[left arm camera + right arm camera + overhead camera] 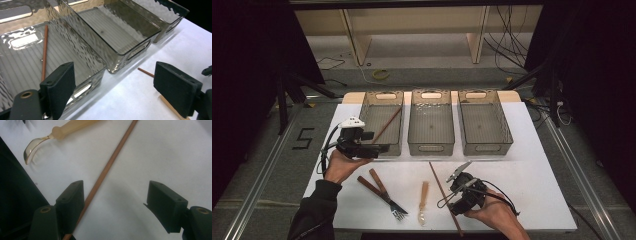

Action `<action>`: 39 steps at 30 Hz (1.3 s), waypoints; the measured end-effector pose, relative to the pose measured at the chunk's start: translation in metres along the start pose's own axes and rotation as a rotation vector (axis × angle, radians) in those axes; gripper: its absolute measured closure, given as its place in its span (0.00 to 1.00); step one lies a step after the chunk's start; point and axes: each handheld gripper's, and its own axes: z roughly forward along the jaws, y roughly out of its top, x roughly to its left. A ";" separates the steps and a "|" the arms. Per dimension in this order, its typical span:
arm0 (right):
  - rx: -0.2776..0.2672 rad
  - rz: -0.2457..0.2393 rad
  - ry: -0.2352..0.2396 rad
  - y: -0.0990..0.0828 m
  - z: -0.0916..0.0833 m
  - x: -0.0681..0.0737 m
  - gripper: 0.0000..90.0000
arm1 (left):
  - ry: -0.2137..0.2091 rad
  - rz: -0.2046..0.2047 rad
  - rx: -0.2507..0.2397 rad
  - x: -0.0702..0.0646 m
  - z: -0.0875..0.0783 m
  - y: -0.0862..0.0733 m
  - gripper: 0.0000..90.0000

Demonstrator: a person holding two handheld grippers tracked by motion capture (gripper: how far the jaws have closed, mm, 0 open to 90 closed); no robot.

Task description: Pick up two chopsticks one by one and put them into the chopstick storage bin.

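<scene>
Looking down from the high view, three bins are seen in a row at the far side of the table [532,165]; one chopstick [387,125] already leans inside the left bin [367,116]. The left gripper [379,148] is held at that bin's near corner with its jaws apart and nothing between them. A second chopstick [442,192] lies on the table, and the right gripper [458,172] is poised over its middle, jaws spread. A fork [384,196], a wooden-handled piece beside it, and a spoon [423,202] lie near the front edge. A risk is judged here: the spoon lies just beside the chopstick, so a careless sweep could knock it.

From the left gripper view, the jaws are seen wide open and empty, with the near wall of the left bin [82,82] directly ahead and the stick [44,53] resting on its floor. If the gripper is lowered or swung, the bin wall could be struck and the bin shoved into the middle bin [120,53], which it stands just beside.

From the right gripper view, the jaws are open, and the chopstick [110,166] runs just beside the left pad rather than midway. A closure from this offset is likely to nudge or roll the thin stick, or to pinch it off-centre so that it pivots and slips out when lifted. The spoon [50,137] lies apart, up-frame.
</scene>
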 end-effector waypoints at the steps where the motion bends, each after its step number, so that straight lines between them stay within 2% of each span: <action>1: 0.006 -0.003 -0.002 0.000 0.000 0.000 0.35 | -0.002 0.002 -0.002 -0.002 0.000 -0.001 0.19; 10: 0.052 -0.019 -0.002 0.002 0.006 0.005 0.40 | -0.023 0.018 -0.005 -0.014 -0.001 -0.014 0.18; 19: 0.088 -0.031 0.015 0.003 0.012 0.011 0.47 | -0.050 0.016 -0.025 -0.024 -0.002 -0.026 0.18; 24: 0.109 -0.059 0.012 0.003 0.016 0.014 0.52 | -0.057 0.015 -0.033 -0.027 -0.001 -0.033 0.18; 28: 0.120 -0.062 0.015 0.003 0.018 0.017 0.57 | -0.068 0.006 -0.037 -0.030 0.000 -0.039 0.18; 32: 0.138 -0.089 0.018 0.002 0.022 0.017 0.60 | -0.064 0.015 -0.019 -0.031 0.001 -0.042 0.18; 35: 0.140 -0.090 0.014 0.002 0.022 0.018 0.62 | -0.066 0.014 -0.018 -0.031 0.001 -0.043 0.18; 39: 0.163 -0.109 -0.001 0.001 0.023 0.018 0.70 | -0.065 0.014 -0.016 -0.031 0.001 -0.043 0.18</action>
